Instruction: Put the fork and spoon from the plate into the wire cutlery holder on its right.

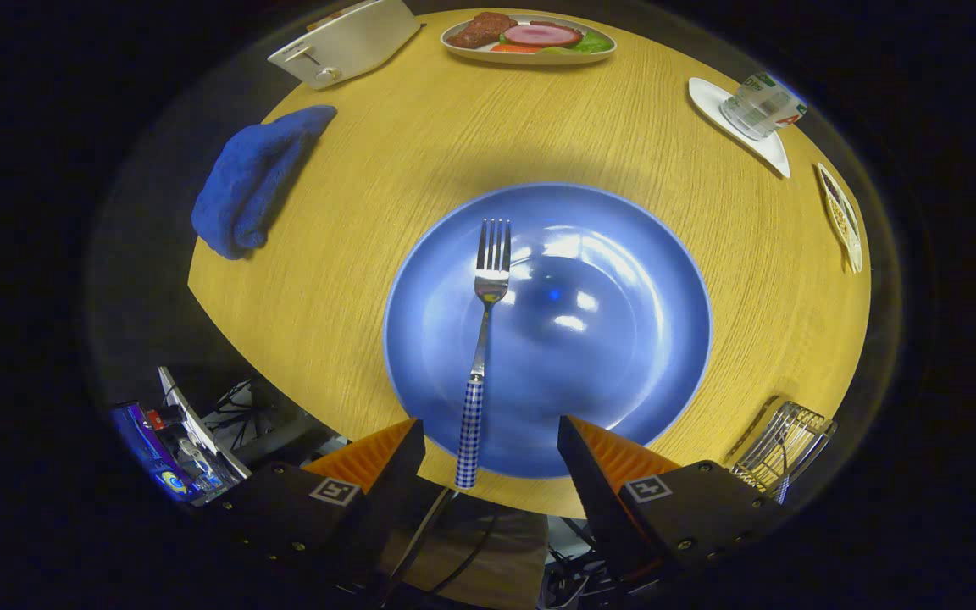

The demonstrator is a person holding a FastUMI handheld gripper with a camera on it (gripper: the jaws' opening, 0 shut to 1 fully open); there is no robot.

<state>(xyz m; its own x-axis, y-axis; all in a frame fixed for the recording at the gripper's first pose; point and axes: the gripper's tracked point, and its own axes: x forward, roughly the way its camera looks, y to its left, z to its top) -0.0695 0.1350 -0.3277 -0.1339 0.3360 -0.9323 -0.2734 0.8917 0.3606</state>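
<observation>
A steel fork [483, 339] with a blue checked handle lies on the left half of a round blue plate [615, 339], tines pointing away from me. Its handle end sticks out over the plate's near rim, between my fingers. My gripper [491, 436] hovers above the plate's near edge, open, with nothing between the fingers. The wire cutlery holder [780, 445] stands to the right of the plate, just beyond my right finger. A checked handle like the fork's shows inside it.
On the round wooden table, a folded blue towel [251, 182] lies at the far left. A white toaster [346, 41] and a dish of food [530, 38] sit at the back. A cup on a white saucer [755, 106] and a small dish [842, 219] stand far right.
</observation>
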